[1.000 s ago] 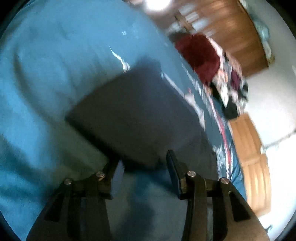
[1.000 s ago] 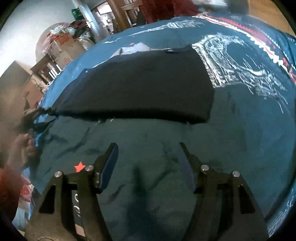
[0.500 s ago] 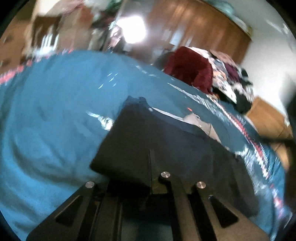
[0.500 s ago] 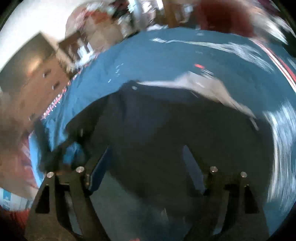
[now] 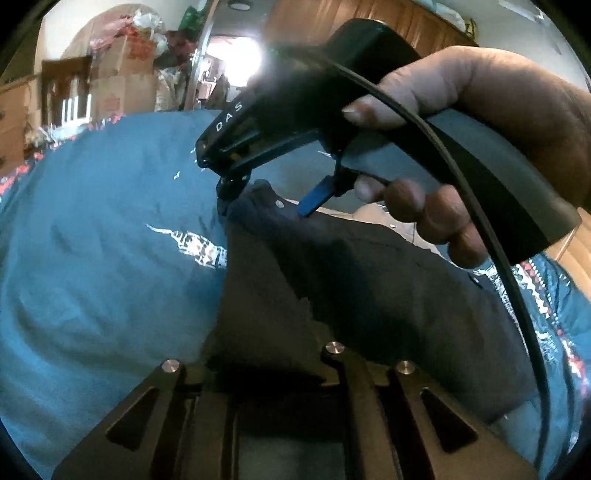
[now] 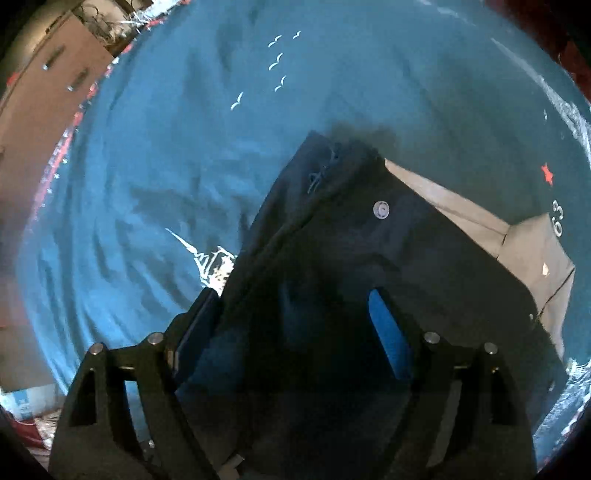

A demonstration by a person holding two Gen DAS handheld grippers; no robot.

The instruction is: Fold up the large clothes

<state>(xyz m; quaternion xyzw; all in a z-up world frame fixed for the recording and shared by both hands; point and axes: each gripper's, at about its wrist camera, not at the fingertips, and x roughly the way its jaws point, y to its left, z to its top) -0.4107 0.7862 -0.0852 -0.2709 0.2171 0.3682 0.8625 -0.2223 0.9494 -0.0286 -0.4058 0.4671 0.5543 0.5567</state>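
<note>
A folded dark navy garment (image 5: 332,295) lies on a teal bedspread (image 5: 92,277). It also shows in the right wrist view (image 6: 351,258), with a small button and a tan inner lining (image 6: 480,225) at its right. My left gripper (image 5: 266,369) is shut on the near edge of the garment. My right gripper (image 6: 295,325) is open, its blue-padded fingers (image 6: 388,332) straddling the garment's edge near the waistband. In the left wrist view the right gripper (image 5: 266,199) is held by a hand over the garment's far corner.
The teal bedspread (image 6: 166,147) has white bird and ship prints and a red patterned border. Cardboard boxes and clutter (image 5: 122,66) stand behind the bed. A wooden dresser (image 6: 44,92) is at the left, wooden wardrobes (image 5: 406,22) at the back.
The left gripper has shut on the garment's near edge. The right gripper has swung over to the garment's far corner and hangs open around it.
</note>
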